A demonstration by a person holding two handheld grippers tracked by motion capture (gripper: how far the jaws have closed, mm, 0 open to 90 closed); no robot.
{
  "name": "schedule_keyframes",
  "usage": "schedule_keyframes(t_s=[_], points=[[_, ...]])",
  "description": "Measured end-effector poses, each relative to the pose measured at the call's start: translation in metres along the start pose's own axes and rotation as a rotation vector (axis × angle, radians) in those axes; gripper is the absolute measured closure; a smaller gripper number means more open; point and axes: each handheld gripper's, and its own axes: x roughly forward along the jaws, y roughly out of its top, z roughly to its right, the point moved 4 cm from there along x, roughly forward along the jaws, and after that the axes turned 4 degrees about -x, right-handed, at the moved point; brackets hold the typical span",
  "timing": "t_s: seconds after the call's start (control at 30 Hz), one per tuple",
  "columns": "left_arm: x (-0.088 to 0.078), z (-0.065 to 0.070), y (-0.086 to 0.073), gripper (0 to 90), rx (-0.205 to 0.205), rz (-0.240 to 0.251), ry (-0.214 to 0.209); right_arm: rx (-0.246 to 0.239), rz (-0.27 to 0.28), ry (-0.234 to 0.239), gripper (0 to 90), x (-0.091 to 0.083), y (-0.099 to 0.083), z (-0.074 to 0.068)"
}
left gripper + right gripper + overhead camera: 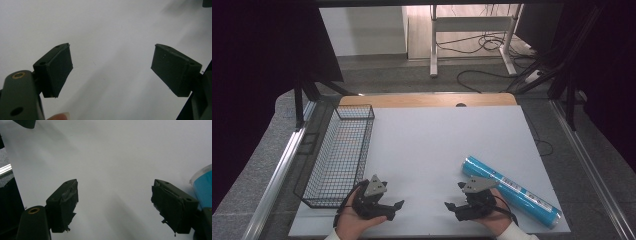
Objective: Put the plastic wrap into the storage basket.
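Holding both tongs low over the near edge of the white tabletop (437,145), you keep them pointing toward each other with bare surface between them. Your left tongs (396,207) are spread, and in the left gripper view (111,67) nothing lies between the two black pads; they pinch nothing and touch nothing. Your right tongs (451,208) are spread too, and the right gripper view (114,202) shows white surface between the pads, whose tape covering is torn at the edges.

The blue roll (511,191) lies flat on the tabletop just beside your right hand (494,220), on its outer side, running diagonally from near the grey plate of the tongs toward the front right corner. It has a white label with a barcode along it.

From the high view you see the black wire basket (339,160) along the left edge of the tabletop, near your left hand (354,222). The right gripper view catches one blue end of the roll (203,185) at its right border, close to the outer pad but apart from it. In the left gripper view a fingertip (60,116) shows at the bottom.
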Motion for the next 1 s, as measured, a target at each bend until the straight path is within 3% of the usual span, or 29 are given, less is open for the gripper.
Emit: schedule_keyframes(t_s=[0.5, 1.0], points=[[-0.003, -0.002, -0.003, 18.1, -0.026, 0.008, -0.012, -0.027, -0.017, 0.013, 23.4, 0.0, 0.005, 0.001], [-0.002, -0.004, -0.005, 17.7, -0.036, 0.003, -0.006, -0.058, -0.015, 0.004, 23.9, -0.014, 0.019, 0.002]])
